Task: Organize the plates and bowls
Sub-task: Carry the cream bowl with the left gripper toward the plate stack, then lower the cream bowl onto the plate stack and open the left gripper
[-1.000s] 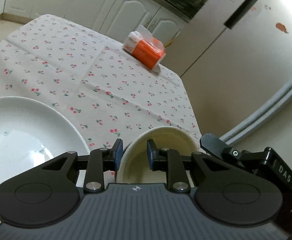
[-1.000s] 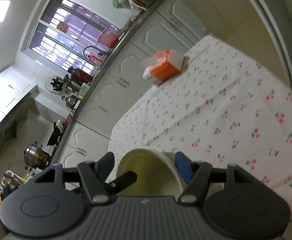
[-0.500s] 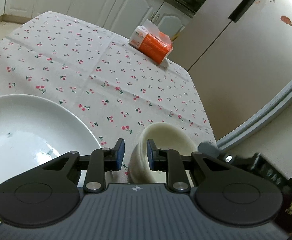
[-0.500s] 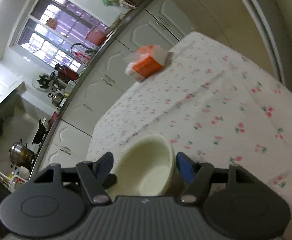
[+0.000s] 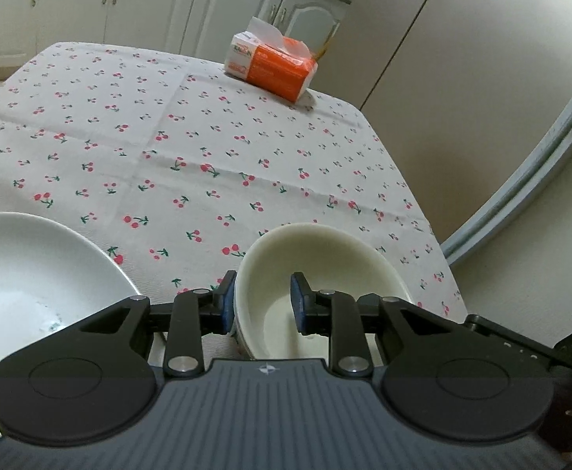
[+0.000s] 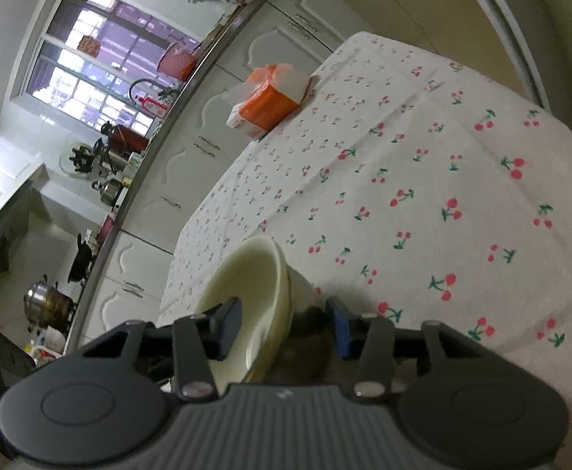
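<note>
— Bowl position?
— Cream ceramic bowl [image 5: 325, 274] sits on cherry-print tablecloth [image 5: 207, 137], its rim straddled by both grippers.
— Jaws?
— Left gripper [image 5: 262, 301] opening, right gripper [image 6: 286, 327] closing, bowl wall between; white plate [image 5: 31, 274] at nine o'clock.

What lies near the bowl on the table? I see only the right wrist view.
Observer: A large white plate lies on the table, left of the bowl in the left wrist view and apart from it.
Operator: Where is the left gripper?
Observer: The left gripper straddles the bowl's near rim, with one finger outside and one inside.
Operator: Does it press the rim?
Observer: It seems not. The inner pad stands clear of the wall.
</note>
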A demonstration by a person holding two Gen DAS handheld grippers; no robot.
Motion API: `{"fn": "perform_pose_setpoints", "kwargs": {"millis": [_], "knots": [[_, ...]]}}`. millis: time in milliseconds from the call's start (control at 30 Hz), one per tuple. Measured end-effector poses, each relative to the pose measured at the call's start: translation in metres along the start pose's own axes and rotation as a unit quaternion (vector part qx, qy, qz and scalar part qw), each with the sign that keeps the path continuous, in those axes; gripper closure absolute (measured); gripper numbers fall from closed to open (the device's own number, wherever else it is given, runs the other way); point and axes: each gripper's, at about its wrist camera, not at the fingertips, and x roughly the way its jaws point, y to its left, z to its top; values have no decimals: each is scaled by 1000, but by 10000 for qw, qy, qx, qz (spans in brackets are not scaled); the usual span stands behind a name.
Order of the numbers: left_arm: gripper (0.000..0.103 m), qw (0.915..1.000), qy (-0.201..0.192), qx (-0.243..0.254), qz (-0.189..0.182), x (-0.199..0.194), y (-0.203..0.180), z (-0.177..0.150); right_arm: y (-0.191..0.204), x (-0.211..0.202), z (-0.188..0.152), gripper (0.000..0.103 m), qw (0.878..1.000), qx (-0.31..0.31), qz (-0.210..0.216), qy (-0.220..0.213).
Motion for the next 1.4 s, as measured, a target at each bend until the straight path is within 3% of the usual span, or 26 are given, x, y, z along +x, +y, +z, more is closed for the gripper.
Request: {"fn": "perform_pose_setpoints", "kwargs": {"millis": [367,733,1100,1400], "knots": [[78,9994,61,-307,-171,-12,-1,-5,-5,-21,0,61,9991,338,96,-216],[78,9973,-447,-516,-264,-76,12,6,41,-31,4,61,9991,74,376,-177],[78,9911,-763,-1081,174,-140,83,-4,106,12,-17,61,9945,-335,828,548],[77,9849,-666,-1516,496,-149,135,-15,125,57,-46,61,9883,-443,715,1274]]}}
